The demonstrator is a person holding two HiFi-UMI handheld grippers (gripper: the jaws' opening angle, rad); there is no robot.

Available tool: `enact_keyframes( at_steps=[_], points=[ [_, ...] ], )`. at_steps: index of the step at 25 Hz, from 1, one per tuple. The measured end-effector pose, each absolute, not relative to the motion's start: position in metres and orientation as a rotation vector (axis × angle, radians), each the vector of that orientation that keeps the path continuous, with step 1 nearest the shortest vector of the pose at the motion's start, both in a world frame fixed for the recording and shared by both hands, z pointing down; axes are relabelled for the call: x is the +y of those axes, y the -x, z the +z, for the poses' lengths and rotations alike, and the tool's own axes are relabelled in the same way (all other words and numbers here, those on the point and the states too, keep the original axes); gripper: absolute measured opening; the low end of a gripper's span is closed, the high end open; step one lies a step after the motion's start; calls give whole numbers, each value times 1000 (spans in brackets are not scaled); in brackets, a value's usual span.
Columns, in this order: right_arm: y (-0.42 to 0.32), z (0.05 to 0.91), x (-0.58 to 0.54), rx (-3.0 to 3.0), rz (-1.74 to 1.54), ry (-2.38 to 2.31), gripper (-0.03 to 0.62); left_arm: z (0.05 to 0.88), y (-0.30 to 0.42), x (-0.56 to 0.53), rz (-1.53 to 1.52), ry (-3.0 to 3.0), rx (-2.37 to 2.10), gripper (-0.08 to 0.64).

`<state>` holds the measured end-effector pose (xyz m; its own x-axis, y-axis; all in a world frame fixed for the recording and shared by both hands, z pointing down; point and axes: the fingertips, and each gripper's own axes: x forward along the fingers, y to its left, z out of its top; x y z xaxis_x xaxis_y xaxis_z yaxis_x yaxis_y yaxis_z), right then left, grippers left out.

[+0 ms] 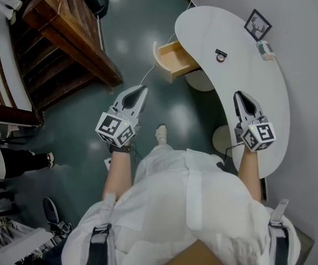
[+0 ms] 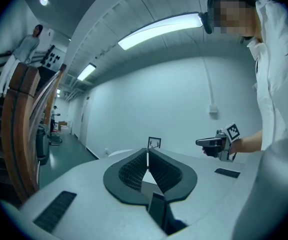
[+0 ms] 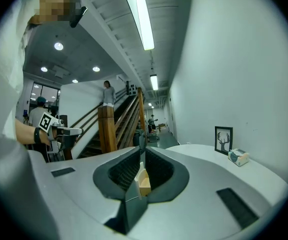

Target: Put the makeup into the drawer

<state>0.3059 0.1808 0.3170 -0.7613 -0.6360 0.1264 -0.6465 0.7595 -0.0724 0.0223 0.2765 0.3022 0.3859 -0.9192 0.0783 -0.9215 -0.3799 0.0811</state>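
A building's open hall, with a wooden staircase (image 1: 65, 43), glossy green floor (image 1: 131, 32) and ceiling strip lights (image 2: 159, 29).

We see a white table (image 1: 269, 93) with its drawer (image 1: 178, 59) in pale honey-coloured wood. On the tabletop we note a black-framed picture (image 1: 257, 25) with black antlers on white. Near it are a small black ring-shaped item (image 1: 221, 55) and a little box (image 1: 265, 49) in white and teal. The left gripper (image 1: 142, 90) and right gripper (image 1: 239, 94) are light grey with dark grey, grid-textured pads. Their 2 marker cubes (image 1: 115, 127) bear black squares on white. The floor (image 1: 131, 32) is glossy dark green, the staircase (image 1: 65, 32) reddish-brown, and the wall (image 1: 313, 37) off-white. The person's top (image 1: 186, 203) is white.
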Motion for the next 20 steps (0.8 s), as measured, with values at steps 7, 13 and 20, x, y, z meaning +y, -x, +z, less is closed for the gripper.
enact_keyframes(
  at_steps=[7,13,20],
  points=[
    [-238,313,116,-2835,161,-1097,37,291,53,210,38,-2573,-1659,23],
    [-195,320,97,-2809,187,-1173,49,292,101,179,24,-2607,-1624,23],
    [-194,333,83,-2714,222,-1293,76,303,112,153,5,-2655,-1516,23]
  ],
)
